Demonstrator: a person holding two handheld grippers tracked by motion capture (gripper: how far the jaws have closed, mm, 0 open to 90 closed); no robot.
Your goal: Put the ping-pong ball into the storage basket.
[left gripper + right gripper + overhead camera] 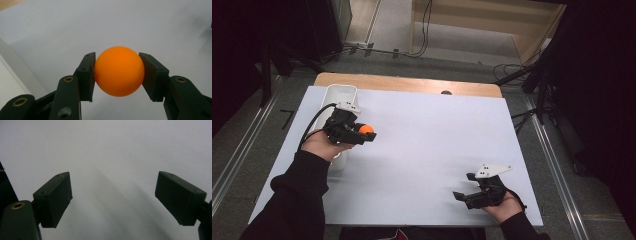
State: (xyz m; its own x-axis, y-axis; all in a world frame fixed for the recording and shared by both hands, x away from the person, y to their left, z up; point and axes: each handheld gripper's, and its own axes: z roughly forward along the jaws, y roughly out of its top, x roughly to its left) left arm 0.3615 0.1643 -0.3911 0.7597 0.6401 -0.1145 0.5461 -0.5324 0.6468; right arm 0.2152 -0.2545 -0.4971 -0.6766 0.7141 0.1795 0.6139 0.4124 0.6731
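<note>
Left gripper (368, 135) jaws clamp orange ball (119, 71) beside white bin (340, 95), likely for drop-in; right gripper (113, 197) jaws wide, idle over worktop (437, 130).

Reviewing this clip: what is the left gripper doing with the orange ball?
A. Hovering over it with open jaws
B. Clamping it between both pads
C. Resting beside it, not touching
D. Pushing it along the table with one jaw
B: in the left gripper view the left gripper has both pads pressed against the sides of the orange ball.
</note>
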